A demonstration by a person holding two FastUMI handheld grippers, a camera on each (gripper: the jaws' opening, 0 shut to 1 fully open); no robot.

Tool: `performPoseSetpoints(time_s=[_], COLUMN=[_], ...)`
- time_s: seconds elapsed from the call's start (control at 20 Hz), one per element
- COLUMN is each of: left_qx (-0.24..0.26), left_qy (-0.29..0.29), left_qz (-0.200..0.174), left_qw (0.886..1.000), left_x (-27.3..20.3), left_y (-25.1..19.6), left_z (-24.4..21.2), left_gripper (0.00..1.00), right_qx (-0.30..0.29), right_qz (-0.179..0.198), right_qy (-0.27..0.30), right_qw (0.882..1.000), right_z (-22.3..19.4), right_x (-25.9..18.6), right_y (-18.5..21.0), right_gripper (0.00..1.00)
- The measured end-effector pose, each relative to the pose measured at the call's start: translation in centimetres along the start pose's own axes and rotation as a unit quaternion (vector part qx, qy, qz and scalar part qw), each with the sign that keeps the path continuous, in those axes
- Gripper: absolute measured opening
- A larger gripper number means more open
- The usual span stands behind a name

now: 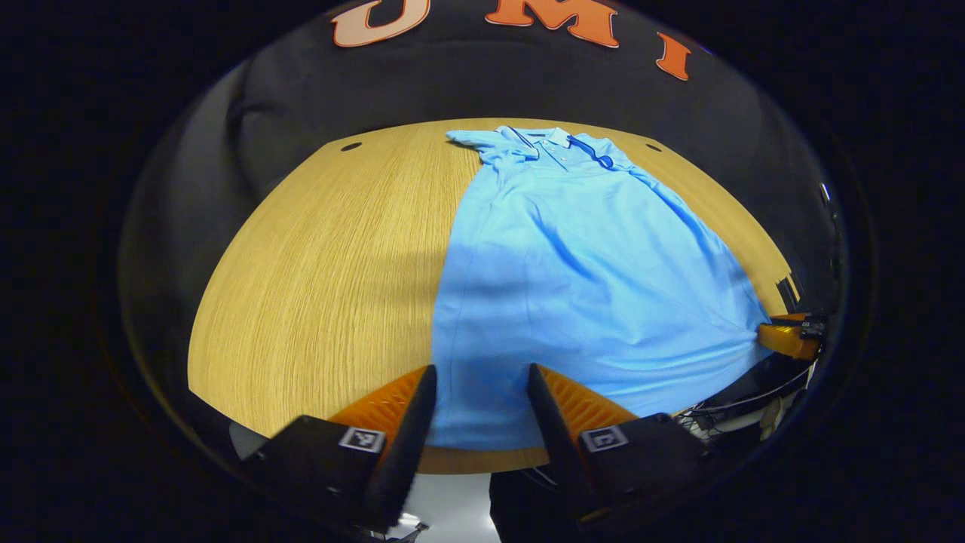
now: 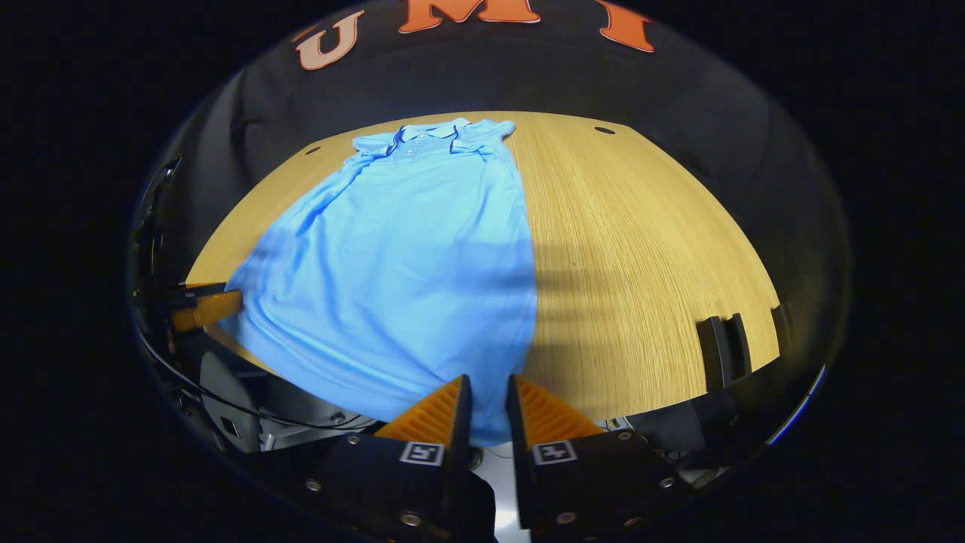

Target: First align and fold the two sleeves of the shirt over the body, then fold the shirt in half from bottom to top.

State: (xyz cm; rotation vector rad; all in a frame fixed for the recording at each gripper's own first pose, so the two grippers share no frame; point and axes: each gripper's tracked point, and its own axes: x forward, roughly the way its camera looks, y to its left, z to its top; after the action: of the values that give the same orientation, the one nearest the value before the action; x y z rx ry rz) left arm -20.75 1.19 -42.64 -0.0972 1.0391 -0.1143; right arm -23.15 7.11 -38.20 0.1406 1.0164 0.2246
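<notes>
A light blue polo shirt (image 1: 573,271) lies flat on the wooden table (image 1: 324,279), collar at the far side and both sleeves lying in over the body. My left gripper (image 1: 481,371) is open, straddling the near hem at the shirt's left corner. In the right gripper view the shirt (image 2: 399,271) reaches the table's near edge, and my right gripper (image 2: 488,381) stands over the hem at the right corner, its jaws a narrow gap apart with blue cloth showing between them. Each gripper shows off to the side in the other's view: right gripper (image 1: 788,338), left gripper (image 2: 205,308).
The table (image 2: 648,264) has bare wood on both sides of the shirt. A black bracket (image 2: 722,348) stands on its near right edge. Small holes (image 1: 350,146) mark the far corners. Cables and equipment (image 2: 249,407) hang below the near edge.
</notes>
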Motion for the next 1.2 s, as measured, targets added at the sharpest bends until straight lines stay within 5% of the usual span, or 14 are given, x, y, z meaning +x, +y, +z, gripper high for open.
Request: performPoseSetpoints(time_s=[0.05, 0.15, 0.45, 1.2], left_qx=[-0.004, -0.008, -0.015, 0.001], left_qy=[0.000, 0.005, -0.025, -0.096], left_qz=[-0.002, 0.012, -0.010, -0.038], left_qw=[1.000, 1.000, 1.000, 0.995], left_x=[0.0, -0.2, -1.5, 0.8], left_y=[-0.6, -0.9, -1.6, -0.5], left_z=[-0.1, 0.0, 3.5, 20.8], left_gripper=[0.53, 0.11, 0.07, 0.07], right_qx=[0.004, 0.015, 0.051, 0.061], right_qz=[0.001, 0.011, 0.036, 0.006], right_qy=[0.006, 0.020, -0.013, -0.076], right_qw=[1.000, 1.000, 0.998, 0.995], right_z=[0.0, 0.0, 3.8, 19.9], right_x=[-0.1, 0.0, -1.0, 0.8], right_y=[0.2, 0.7, 0.7, -0.4], right_gripper=[0.15, 0.05, 0.01, 0.01])
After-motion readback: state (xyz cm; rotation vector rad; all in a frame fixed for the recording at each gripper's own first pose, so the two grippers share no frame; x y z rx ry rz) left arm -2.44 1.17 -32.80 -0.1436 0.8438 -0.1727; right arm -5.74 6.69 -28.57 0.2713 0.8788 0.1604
